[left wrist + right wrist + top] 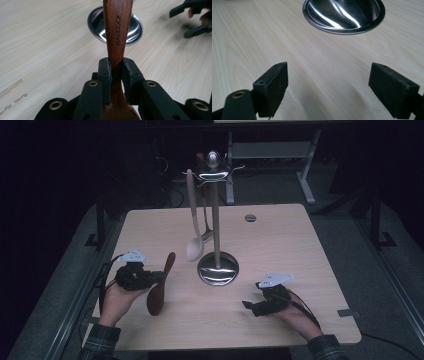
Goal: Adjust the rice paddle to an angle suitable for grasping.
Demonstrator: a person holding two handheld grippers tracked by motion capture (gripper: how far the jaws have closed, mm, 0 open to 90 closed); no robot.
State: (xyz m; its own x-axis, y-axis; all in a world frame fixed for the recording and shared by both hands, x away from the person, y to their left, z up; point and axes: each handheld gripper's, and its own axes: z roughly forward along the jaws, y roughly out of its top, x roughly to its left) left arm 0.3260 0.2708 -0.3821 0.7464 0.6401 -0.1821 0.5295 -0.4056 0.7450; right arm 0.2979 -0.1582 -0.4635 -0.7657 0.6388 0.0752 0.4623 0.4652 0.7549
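Left gripper (pixel 116 72) clamping dark brown wooden spoon (pixel 160 287) at its neck, left of shiny steel utensil stand (pixel 218 268); rigid, light, smooth. Right gripper (pixel 328 85) gaping wide, idling right of it.

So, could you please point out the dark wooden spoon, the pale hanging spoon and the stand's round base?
dark wooden spoon (pixel 117 30): left gripper view, handle.
pale hanging spoon (pixel 195 249): high view, bowl.
stand's round base (pixel 342 15): right gripper view, shiny dish.
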